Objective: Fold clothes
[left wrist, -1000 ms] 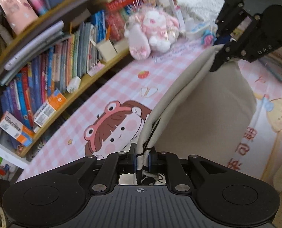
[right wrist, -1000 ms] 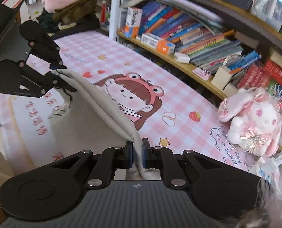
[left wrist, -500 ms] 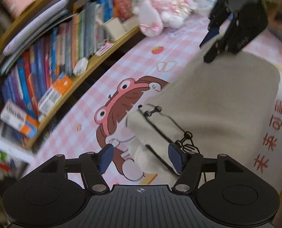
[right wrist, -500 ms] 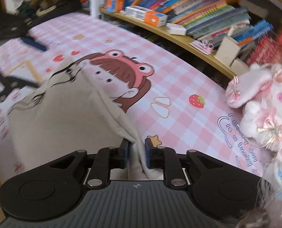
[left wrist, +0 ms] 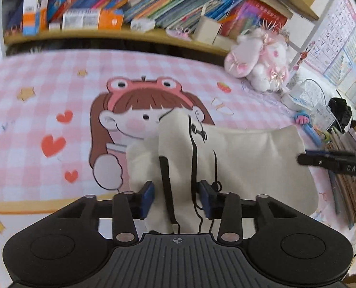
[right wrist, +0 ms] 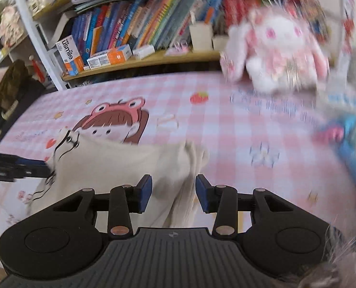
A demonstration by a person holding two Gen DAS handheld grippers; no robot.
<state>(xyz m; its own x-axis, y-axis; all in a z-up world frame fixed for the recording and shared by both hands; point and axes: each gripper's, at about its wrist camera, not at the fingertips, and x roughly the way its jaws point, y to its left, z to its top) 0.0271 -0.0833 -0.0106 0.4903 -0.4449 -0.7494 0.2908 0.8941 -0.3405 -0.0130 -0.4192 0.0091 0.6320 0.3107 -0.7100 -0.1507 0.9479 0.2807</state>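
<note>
Cream garment, black line print near left fold. Tablecloth pink-and-white check; cartoon girl, brown hair, pink frog hat; red hearts left, red strawberry far right. Plush rabbit white and pink. Gripper pads blue, bodies black. Orange-and-white boxes on tan shelf.

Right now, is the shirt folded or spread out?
Folded. The shirt lies doubled on the pink cloth, with layered edges bunched between the open right gripper.
</note>
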